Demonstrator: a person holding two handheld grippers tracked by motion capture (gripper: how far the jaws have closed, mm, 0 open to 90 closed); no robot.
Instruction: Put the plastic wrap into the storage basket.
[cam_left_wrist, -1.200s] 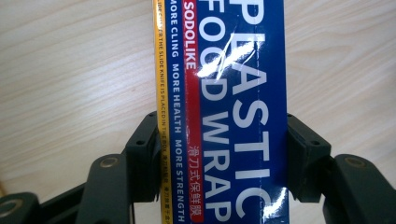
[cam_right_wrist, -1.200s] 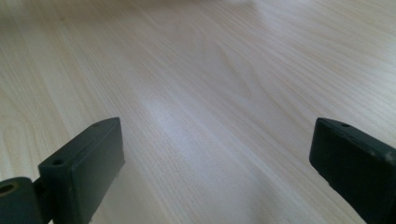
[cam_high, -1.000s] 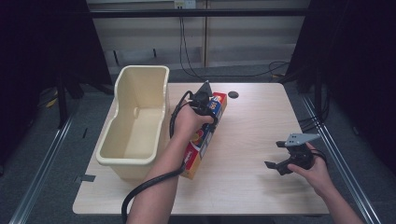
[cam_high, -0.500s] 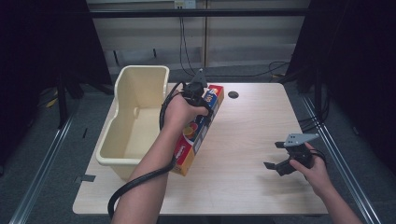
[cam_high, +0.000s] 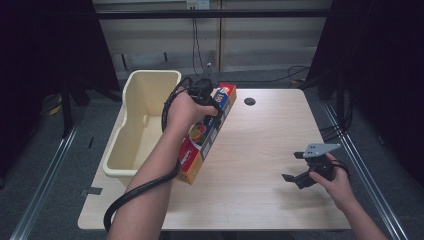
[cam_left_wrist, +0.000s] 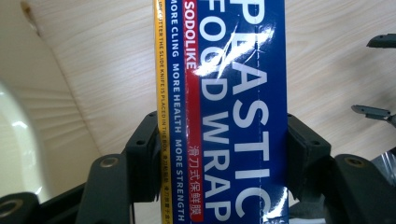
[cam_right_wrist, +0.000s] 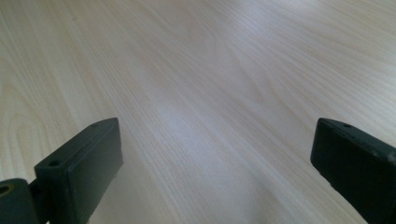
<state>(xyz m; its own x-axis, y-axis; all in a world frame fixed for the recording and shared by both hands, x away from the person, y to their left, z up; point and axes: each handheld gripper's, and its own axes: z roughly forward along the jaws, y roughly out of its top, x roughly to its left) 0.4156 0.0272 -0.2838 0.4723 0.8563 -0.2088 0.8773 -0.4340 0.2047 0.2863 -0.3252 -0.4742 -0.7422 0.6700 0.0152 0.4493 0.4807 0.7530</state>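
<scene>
Tabletop (cam_high: 260, 150): left hand-held gripper (cam_high: 212, 107) has carried wrap box (cam_high: 200, 145) binward (cam_high: 145, 125).

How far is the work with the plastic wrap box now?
Done: the left gripper has closed on the plastic wrap box, a jaw pressed on each side. In hand: the box sits in that grip, beside the cream bin. Left: the bin looks empty, so probably the box goes in next. The right gripper waits open over the table.

The left gripper (cam_high: 202, 95), clamped on the plastic wrap box (cam_high: 207, 131), now sits nearer the box's far end, and the box lies closer alongside the cream bin (cam_high: 129, 135) than a second ago.
</scene>
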